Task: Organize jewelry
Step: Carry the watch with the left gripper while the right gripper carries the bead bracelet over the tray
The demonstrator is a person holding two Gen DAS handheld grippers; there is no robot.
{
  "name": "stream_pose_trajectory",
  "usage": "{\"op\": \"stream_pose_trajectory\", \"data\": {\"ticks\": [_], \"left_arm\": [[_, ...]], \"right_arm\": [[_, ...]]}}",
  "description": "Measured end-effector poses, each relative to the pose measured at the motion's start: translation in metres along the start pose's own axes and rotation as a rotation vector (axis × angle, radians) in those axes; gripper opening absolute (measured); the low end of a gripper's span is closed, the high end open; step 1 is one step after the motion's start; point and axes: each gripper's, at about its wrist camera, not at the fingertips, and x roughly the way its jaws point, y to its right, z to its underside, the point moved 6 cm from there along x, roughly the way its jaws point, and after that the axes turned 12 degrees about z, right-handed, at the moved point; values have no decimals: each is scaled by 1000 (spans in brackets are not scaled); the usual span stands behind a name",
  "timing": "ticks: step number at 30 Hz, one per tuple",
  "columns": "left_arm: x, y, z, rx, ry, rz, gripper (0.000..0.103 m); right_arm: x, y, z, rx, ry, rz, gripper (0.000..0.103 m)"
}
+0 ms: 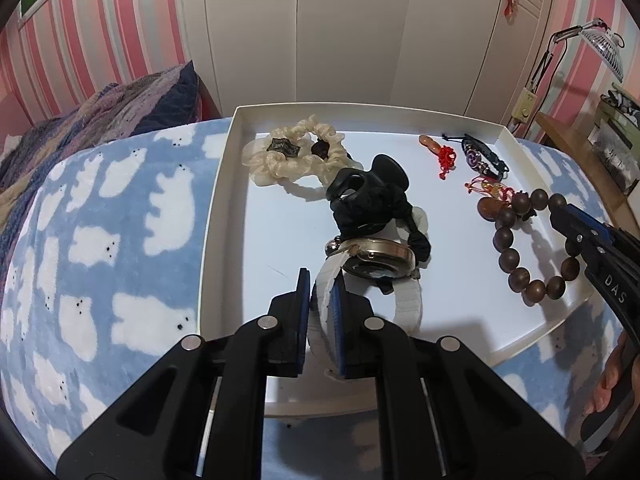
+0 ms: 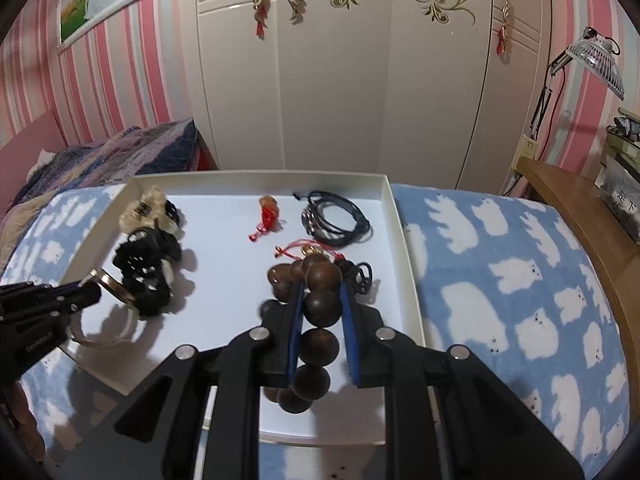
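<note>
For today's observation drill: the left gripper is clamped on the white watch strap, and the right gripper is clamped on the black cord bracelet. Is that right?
Not quite. The left gripper does clamp the white watch strap, but the right gripper is clamped on the wooden bead bracelet, as the right wrist view shows. The black cord bracelet lies untouched in the tray.

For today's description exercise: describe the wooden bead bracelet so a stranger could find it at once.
Start at the shallow white tray on the cloud-print blanket. On the side with the black cord bracelet, the wooden bead bracelet sits pinched in the right gripper. It alone is a ring of large dark-brown beads.
</note>
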Motion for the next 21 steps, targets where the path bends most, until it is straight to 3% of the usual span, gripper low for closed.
{"op": "stream_pose_trajectory", "data": {"ticks": [21], "left_arm": [[12,-5,7,4,0,-63,12]], "right_arm": [[29,-9,20,-38,-83,26,19]]}}
